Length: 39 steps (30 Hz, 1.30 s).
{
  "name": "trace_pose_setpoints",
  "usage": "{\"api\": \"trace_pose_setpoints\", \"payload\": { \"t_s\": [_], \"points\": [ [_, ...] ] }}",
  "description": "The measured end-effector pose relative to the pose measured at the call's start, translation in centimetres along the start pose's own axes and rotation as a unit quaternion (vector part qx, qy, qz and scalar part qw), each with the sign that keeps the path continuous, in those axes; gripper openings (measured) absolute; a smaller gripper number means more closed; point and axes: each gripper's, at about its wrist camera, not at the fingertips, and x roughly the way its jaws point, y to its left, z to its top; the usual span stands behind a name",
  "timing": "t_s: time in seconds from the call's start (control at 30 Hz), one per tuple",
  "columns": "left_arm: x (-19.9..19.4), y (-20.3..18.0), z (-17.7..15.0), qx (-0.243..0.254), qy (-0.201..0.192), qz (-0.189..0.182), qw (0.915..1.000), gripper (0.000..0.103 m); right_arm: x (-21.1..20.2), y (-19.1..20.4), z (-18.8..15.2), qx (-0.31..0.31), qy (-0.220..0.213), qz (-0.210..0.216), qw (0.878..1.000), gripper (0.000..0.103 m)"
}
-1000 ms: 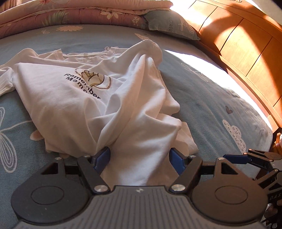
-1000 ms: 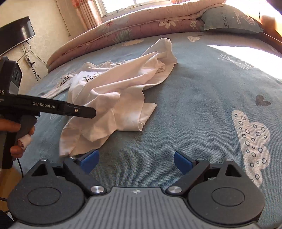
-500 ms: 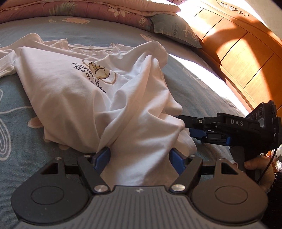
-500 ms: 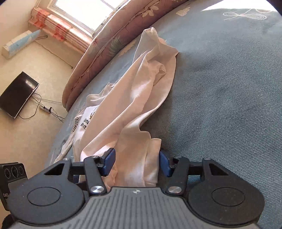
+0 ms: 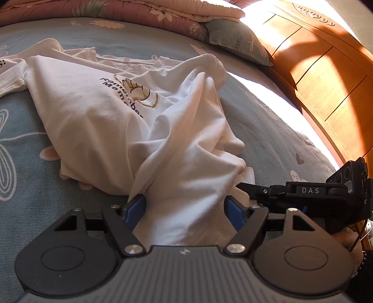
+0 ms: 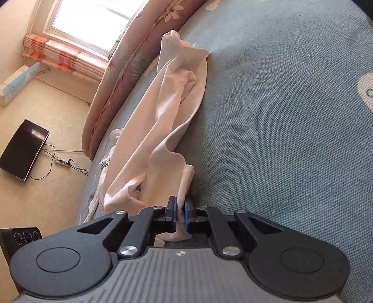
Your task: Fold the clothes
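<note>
- Once swung in low from 3 o'clock of the left wrist view, clamped right gripper (image 6: 179, 208) onto the near edge of the white T-shirt (image 5: 93, 111); jaws, wide over bare bedspread a second before, closed down to a thin pinch of cloth.
- Kept left gripper (image 5: 184, 205) almost where it had been, jaws wide, with a thick bunch of shirt filling the gap and touching both blue pads (image 5: 136, 207); could not tell whether squeezed or merely lying between them.
- Left the shirt crumpled on the blue bed (image 6: 279, 116), running from the grippers at 6 o'clock up towards the rolled quilt (image 5: 139, 14) at 12 o'clock, printed chest uppermost, one sleeve trailing out at 9 o'clock.
- Judged from that: bottom edge now taken at two points side by side, so probably ready to be drawn apart and shaken flat; no fold made yet.
- Risk noted: right-hand pinch thin and near the hem, liable to slip under a hard pull.
</note>
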Motion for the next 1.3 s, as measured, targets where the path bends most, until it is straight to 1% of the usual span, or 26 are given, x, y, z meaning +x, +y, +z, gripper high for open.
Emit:
{"api": "trace_pose_setpoints", "payload": {
  "t_s": [0.07, 0.23, 0.37, 0.53, 0.73, 0.93, 1.03, 1.07, 1.13, 1.27, 1.3],
  "points": [
    [0.1, -0.2, 0.0, 0.002, 0.001, 0.005, 1.0000, 0.075, 0.0, -0.2, -0.5, -0.001, -0.014, 0.003, 1.000, 0.008],
    [0.0, -0.9, 0.1, 0.009, 0.009, 0.022, 0.9997, 0.075, -0.7, 1.0, -0.3, -0.029, -0.013, -0.016, 0.999, 0.008],
    [-1.2, -1.0, 0.3, -0.016, 0.000, 0.017, 0.9997, 0.074, -3.2, 1.9, 0.6, -0.057, -0.029, -0.018, 0.998, 0.008],
    [-2.2, -2.3, 0.8, 0.006, -0.009, 0.011, 0.9999, 0.074, -7.1, 2.1, 2.5, -0.093, -0.053, -0.062, 0.992, 0.008],
    [-1.6, -3.2, 0.8, 0.014, 0.003, 0.009, 0.9999, 0.075, -12.9, -0.1, 5.3, -0.080, -0.099, -0.114, 0.985, 0.008],
    [-1.5, -3.7, 0.9, 0.021, 0.006, 0.009, 0.9997, 0.075, -17.0, -2.7, 7.7, -0.064, -0.132, -0.173, 0.974, 0.006],
    [-1.5, -3.8, 1.0, 0.020, 0.005, 0.011, 0.9997, 0.075, -19.0, -4.2, 8.5, -0.048, -0.148, -0.186, 0.970, 0.006],
    [-1.5, -3.8, 1.0, 0.020, 0.005, 0.012, 0.9997, 0.075, -19.4, -4.4, 8.6, -0.049, -0.151, -0.195, 0.968, 0.003],
    [-1.5, -3.9, 1.1, 0.020, 0.007, 0.015, 0.9997, 0.075, -20.3, -4.6, 8.8, -0.055, -0.157, -0.219, 0.961, 0.003],
    [-1.3, -4.2, 1.2, 0.023, 0.009, 0.016, 0.9996, 0.075, -23.0, -6.2, 8.8, -0.031, -0.178, -0.222, 0.958, 0.004],
    [-1.3, -4.3, 1.2, 0.024, 0.010, 0.016, 0.9995, 0.075, -23.3, -6.7, 8.7, -0.017, -0.176, -0.207, 0.962, 0.007]
  ]
}}
